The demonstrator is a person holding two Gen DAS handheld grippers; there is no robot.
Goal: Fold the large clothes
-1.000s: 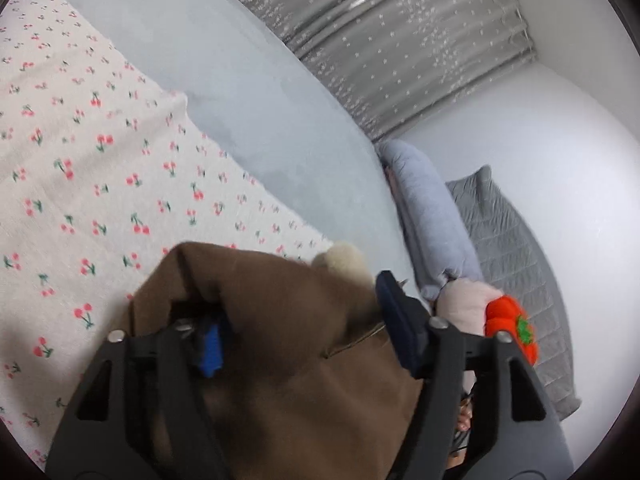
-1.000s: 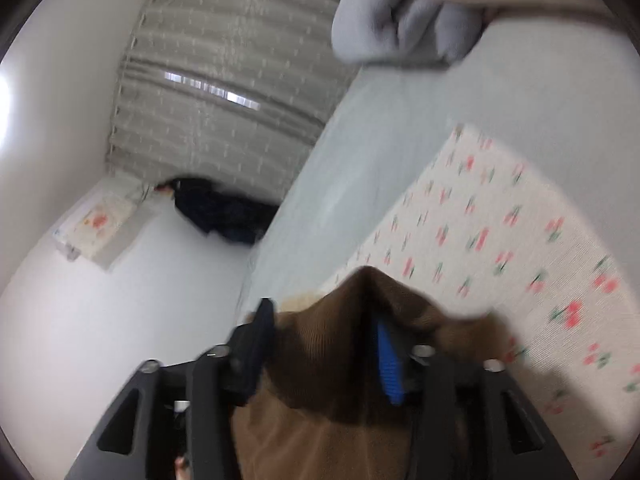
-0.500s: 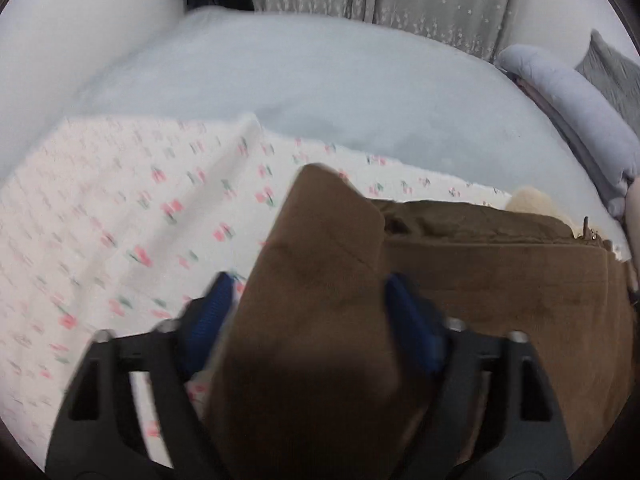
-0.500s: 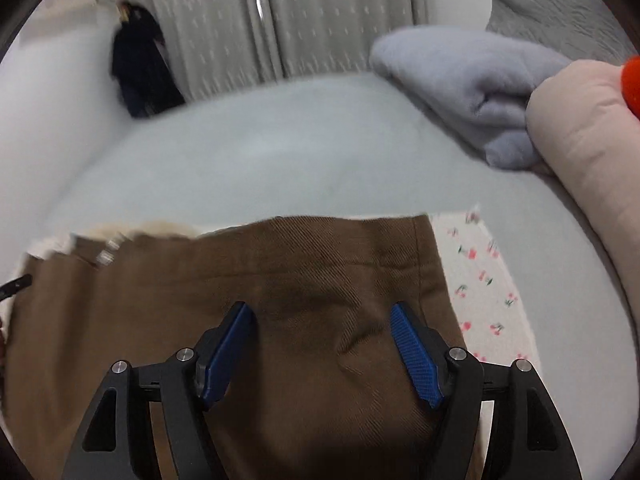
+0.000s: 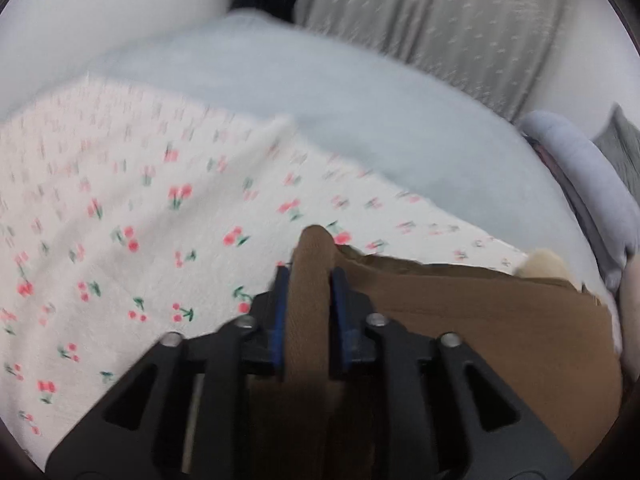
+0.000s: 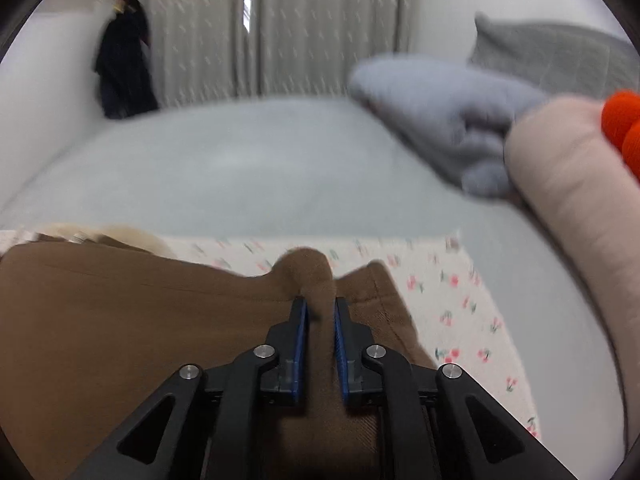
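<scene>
A large brown garment [image 5: 480, 320] with a cream fleece lining [image 5: 544, 264] lies on a white cherry-print sheet [image 5: 140, 220] on the bed. My left gripper [image 5: 308, 280] is shut on a bunched fold of the brown garment at its left edge. In the right wrist view the same garment [image 6: 140, 320] spreads to the left, and my right gripper [image 6: 320, 308] is shut on a pinched ridge of it near its right edge. The cherry-print sheet [image 6: 460, 300] shows to the right of that gripper.
A pale blue bedcover [image 6: 240, 176] stretches behind the sheet. A folded blue-grey blanket [image 6: 448, 96], a pink cushion [image 6: 568, 208], an orange plush [image 6: 620, 120] and a grey pillow [image 6: 552, 56] sit at the right. Grey curtains [image 6: 300, 28] and dark hanging clothes [image 6: 124, 64] are behind.
Both grippers were open around the brown fabric and have closed on pinched folds of it. Both views have swung to look level across the bed.
</scene>
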